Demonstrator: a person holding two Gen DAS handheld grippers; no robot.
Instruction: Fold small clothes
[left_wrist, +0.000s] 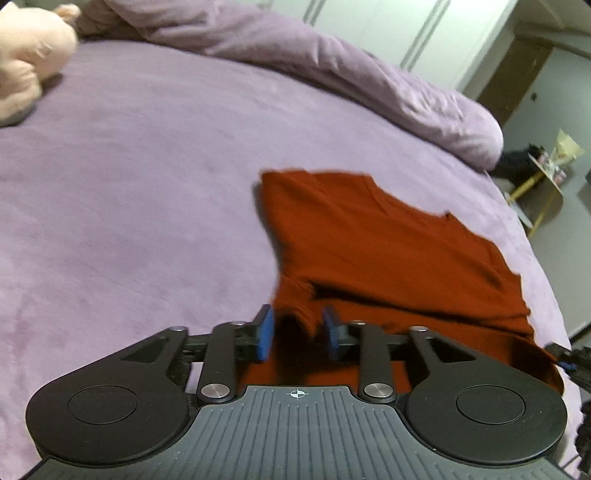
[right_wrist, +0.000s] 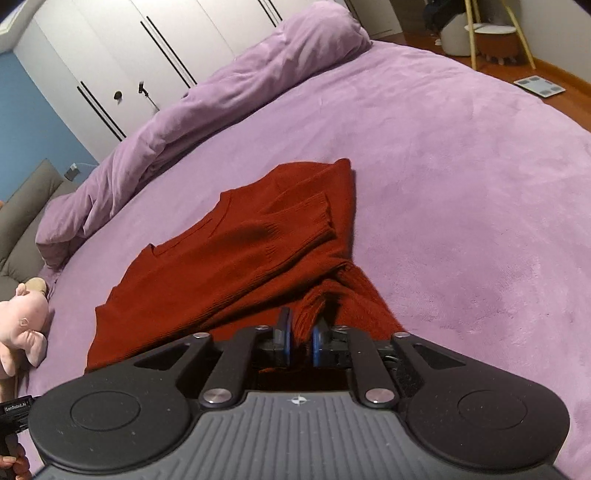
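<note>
The rust-red knitted sweater (right_wrist: 236, 254) lies partly folded on the mauve plush bed cover (right_wrist: 461, 177), its long axis running from its near hem, just under both tongs, away toward the neckline at twelve o'clock. The right tongs (right_wrist: 301, 341) are pinched on a bunched fold of its hem. The left tongs (left_wrist: 299, 332) stand apart around a hanging fold, pads not pressing; I judge both equally near.

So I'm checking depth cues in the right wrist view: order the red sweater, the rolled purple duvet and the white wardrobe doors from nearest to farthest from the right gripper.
1. Red sweater: at the right gripper, a fold between its fingers.
2. Rolled purple duvet: beyond the sweater, along the bed's far edge.
3. White wardrobe doors: behind the duvet, upper left.
</note>
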